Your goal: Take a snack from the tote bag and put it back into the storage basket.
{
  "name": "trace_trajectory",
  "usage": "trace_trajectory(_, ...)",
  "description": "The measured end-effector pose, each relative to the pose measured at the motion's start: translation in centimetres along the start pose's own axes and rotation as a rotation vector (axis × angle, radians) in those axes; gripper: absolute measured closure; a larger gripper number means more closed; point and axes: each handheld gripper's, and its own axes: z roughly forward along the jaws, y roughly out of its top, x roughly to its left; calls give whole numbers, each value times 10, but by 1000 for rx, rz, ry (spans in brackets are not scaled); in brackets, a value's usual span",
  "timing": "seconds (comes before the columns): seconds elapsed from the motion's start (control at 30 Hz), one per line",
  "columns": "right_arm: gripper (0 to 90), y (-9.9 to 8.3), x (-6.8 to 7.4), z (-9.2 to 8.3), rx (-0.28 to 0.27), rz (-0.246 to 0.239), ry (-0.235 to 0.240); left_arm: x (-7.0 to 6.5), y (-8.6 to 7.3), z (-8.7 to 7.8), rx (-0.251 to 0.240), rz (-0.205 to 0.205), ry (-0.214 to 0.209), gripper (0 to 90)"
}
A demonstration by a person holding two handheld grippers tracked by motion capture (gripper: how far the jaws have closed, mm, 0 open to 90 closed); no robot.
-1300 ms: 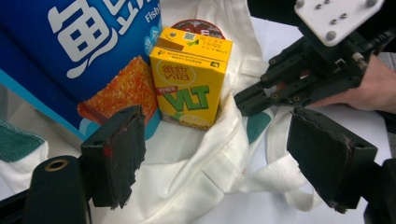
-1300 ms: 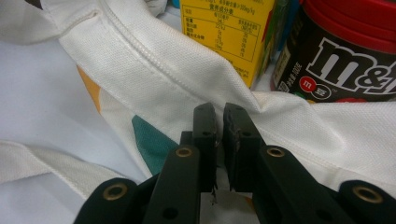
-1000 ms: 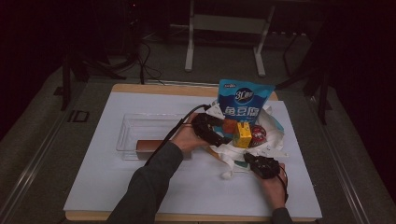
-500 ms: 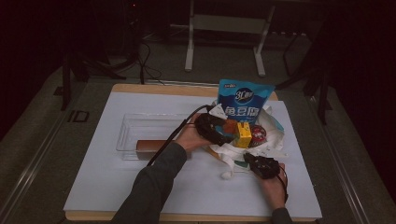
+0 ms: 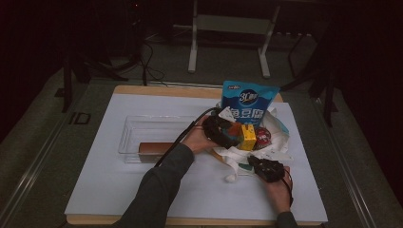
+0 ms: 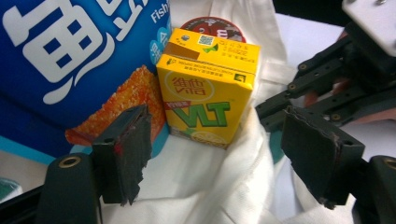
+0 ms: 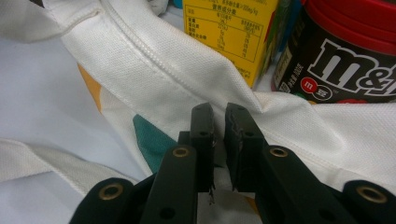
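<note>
The left gripper (image 5: 227, 134) holds its jaws wide apart, while the right gripper (image 7: 218, 122) is pinched nearly closed.

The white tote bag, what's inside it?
Inside the white tote bag: a blue snack pouch, a yellow VLT drink carton and an M&M's tub. Cloth covers anything beneath them.

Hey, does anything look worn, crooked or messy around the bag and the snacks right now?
The pads on the left gripper fingers look torn and ragged at the edges. The white cloth bag lies slumped open around the yellow drink carton; nothing spilled.
</note>
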Motion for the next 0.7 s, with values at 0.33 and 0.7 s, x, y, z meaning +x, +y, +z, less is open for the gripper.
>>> trace_trajectory(0.33, 814, 0, 0, 0, 0, -2, -1, 1, 7, 10, 16, 9, -10, 237)
trace_trajectory(0.7, 813, 0, 0, 0, 0, 1, 1, 9, 11, 20, 10, -7, -34, 206)
